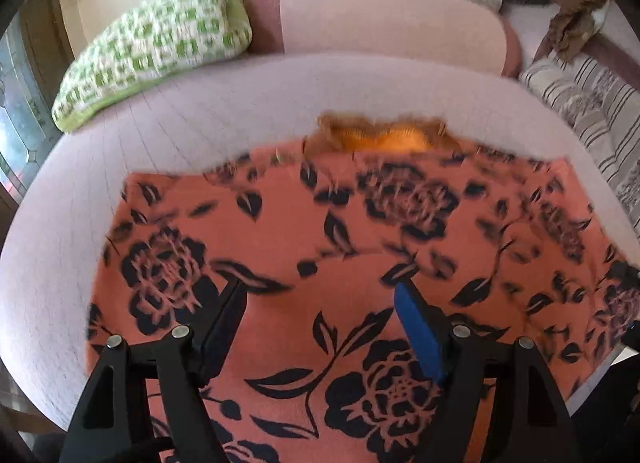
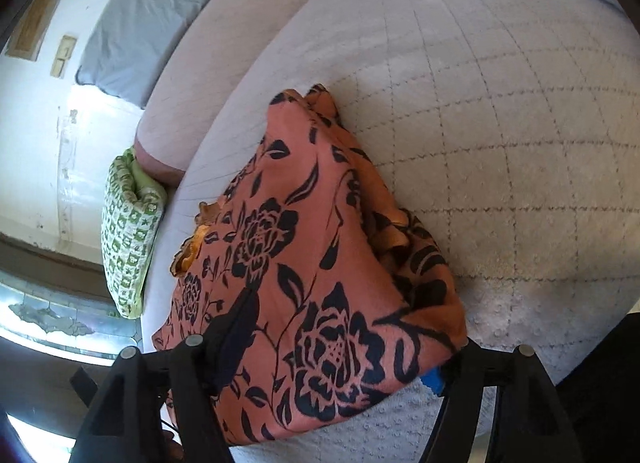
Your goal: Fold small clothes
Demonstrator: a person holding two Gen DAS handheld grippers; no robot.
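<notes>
The salmon-orange cloth garment printed with black roses and leaves [image 1: 332,247] lies spread on the pale quilted bed cover [image 1: 224,103], with its far edge toward the pink bolster [image 1: 392,23] and a gathered orange frill [image 1: 384,137] poking out there; its right side reaches close to the cover's near right edge. It looks like thin, limp woven fabric: light, soft, with no stiffness of its own, likely to sag and drag its lower layers when lifted and to slide easily over the quilting. The left gripper [image 1: 320,295] hovers over the middle of the cloth with its fingers apart and nothing pinched between them. In the right wrist view the cloth rises in a loose ridge and lies between the spread fingers of the right gripper [image 2: 344,339]; whether the pads press on it I cannot tell. A firm hold would best be taken at corners or along a hemmed edge, catching all layers together, rather than in the slack middle. A green-and-white patterned pillow [image 1: 156,43] lies at the cover's far left.
</notes>
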